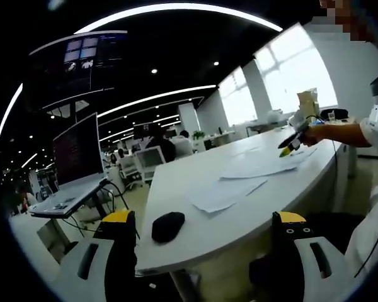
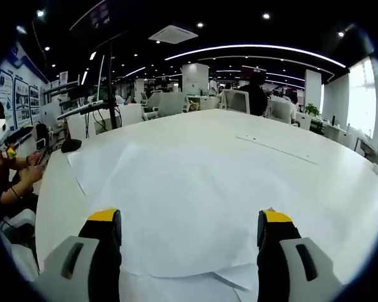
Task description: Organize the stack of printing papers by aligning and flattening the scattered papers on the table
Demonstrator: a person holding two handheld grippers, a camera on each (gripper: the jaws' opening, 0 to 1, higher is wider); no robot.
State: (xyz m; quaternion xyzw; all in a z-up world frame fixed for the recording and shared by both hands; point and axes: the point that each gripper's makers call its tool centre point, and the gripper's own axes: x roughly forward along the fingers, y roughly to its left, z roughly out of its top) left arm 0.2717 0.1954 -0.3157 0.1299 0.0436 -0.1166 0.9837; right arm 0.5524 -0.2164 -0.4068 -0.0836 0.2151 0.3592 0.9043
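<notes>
Several white sheets of printing paper (image 1: 239,176) lie scattered and overlapping on the white table (image 1: 195,245). My left gripper (image 1: 203,220) is open, held off the table's near edge with nothing between its yellow-tipped jaws. Across the table, a person's hand holds my right gripper (image 1: 293,141) over the far sheets. In the right gripper view that gripper (image 2: 189,217) is open and hovers low over the paper (image 2: 176,189), which spreads unevenly below it, with a loose corner (image 2: 236,277) sticking out at the near side.
A black mouse (image 1: 168,226) rests on the table near the left gripper, and also appears as the mouse (image 2: 70,145) at the table's far left edge. A laptop (image 1: 75,163) sits on a stand beside the table. Office desks and chairs (image 2: 239,100) stand beyond.
</notes>
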